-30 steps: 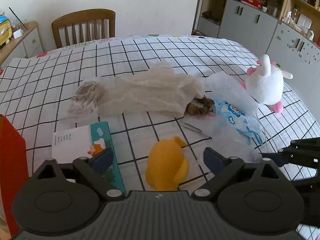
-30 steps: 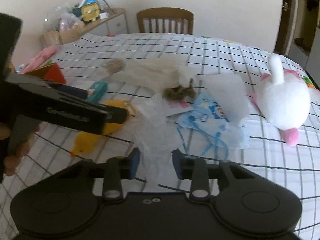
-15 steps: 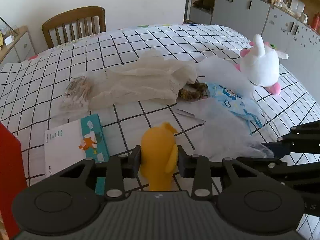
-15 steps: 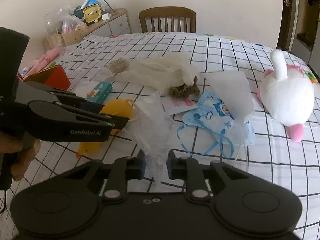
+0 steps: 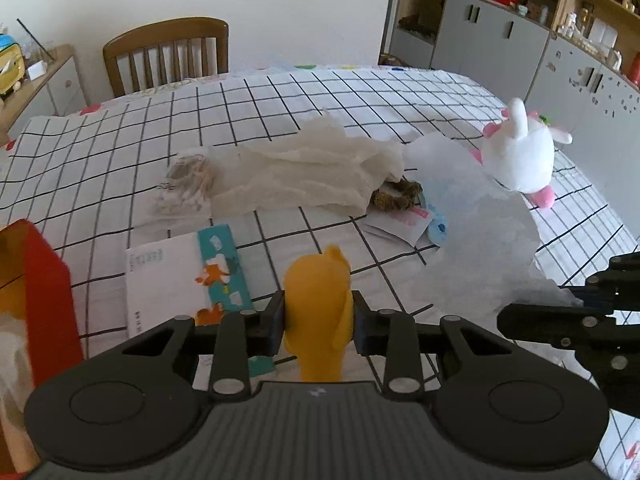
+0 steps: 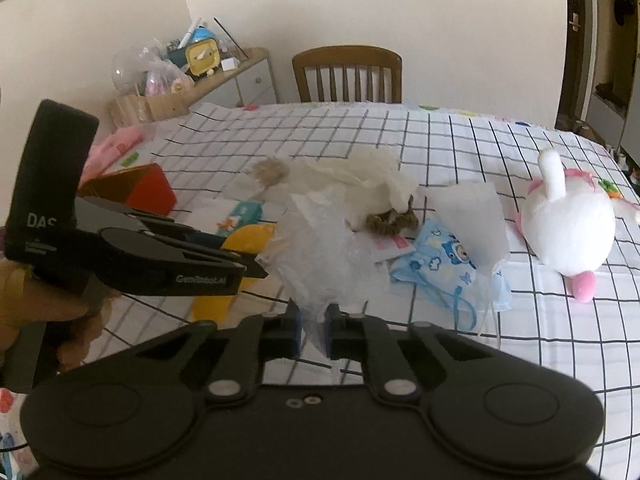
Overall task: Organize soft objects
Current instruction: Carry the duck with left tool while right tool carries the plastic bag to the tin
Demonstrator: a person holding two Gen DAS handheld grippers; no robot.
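My left gripper [image 5: 319, 326] is shut on a yellow soft duck toy [image 5: 318, 304] and holds it above the checked tablecloth [image 5: 280, 96]; the duck also shows in the right wrist view [image 6: 240, 240]. My right gripper [image 6: 313, 330] is shut on a thin clear plastic bag [image 6: 320, 256], lifted off the table, seen at the right of the left wrist view [image 5: 480, 240]. A white and pink plush toy [image 5: 520, 160] lies at the right. A cream gauze cloth [image 5: 312, 176] lies mid-table. A blue printed face mask [image 6: 440, 268] lies beside it.
A red box [image 5: 36, 292] stands at the left edge. A small picture book [image 5: 184, 276] lies near the duck. A brown scrunchie [image 5: 396, 196] and a white packet [image 5: 400, 220] sit by the cloth. A wooden chair [image 5: 168, 52] stands at the far side.
My left gripper closed on the yellow duck and raised it. My right gripper closed on the plastic bag and lifted it up off the table.
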